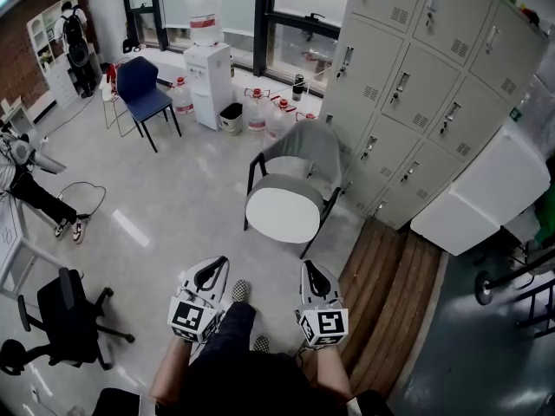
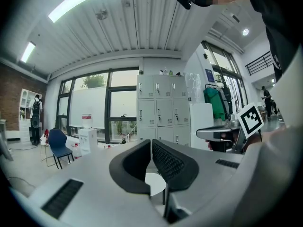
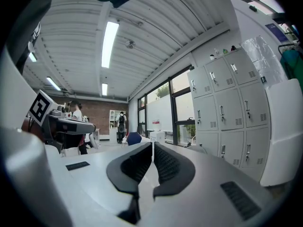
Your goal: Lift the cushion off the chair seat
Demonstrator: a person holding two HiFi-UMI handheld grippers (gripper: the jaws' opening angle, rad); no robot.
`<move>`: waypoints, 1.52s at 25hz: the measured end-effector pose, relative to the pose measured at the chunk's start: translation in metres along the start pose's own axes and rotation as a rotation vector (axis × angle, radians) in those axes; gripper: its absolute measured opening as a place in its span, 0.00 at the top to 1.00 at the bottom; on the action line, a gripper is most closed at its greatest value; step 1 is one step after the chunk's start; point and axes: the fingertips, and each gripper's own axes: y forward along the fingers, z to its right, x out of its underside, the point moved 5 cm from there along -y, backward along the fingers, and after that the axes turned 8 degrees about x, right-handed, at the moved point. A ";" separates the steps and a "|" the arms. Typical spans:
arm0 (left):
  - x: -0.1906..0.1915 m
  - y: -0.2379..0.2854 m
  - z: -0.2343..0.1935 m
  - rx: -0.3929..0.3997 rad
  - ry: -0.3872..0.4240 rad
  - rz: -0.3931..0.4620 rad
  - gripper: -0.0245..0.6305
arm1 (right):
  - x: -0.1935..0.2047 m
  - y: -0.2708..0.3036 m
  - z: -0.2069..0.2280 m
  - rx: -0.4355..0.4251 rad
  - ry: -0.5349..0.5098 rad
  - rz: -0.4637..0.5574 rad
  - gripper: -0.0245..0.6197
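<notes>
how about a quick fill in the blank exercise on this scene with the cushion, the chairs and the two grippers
1. The white cushion lies on the seat of a chair whose shell is coloured ___.
2. The left gripper and the right gripper hold nothing, and the jaws of both are ___.
3. The second chair, left of the water dispenser, is coloured ___.

Missing words: grey; shut; blue

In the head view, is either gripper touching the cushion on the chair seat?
No: the left gripper and right gripper are both short of the chair, with floor between them and the cushion.
</notes>
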 end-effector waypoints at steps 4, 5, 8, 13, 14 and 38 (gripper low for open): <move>0.004 0.029 -0.024 0.007 0.000 -0.002 0.92 | 0.006 0.033 0.010 0.010 -0.005 -0.005 0.91; 0.006 0.036 -0.031 0.013 -0.002 -0.003 0.92 | 0.006 0.043 0.012 0.013 -0.007 -0.007 0.91; 0.008 0.061 -0.057 0.020 -0.009 -0.006 0.92 | 0.005 0.074 0.016 0.018 -0.011 -0.014 0.91; 0.000 0.106 -0.103 0.039 -0.006 -0.003 0.92 | -0.002 0.130 0.026 0.045 0.007 -0.020 0.91; -0.001 0.113 -0.112 0.043 -0.007 -0.001 0.92 | -0.004 0.141 0.026 0.050 0.008 -0.021 0.91; 0.030 0.255 -0.309 0.145 -0.074 -0.045 0.92 | 0.015 0.368 0.005 0.111 -0.025 -0.103 0.91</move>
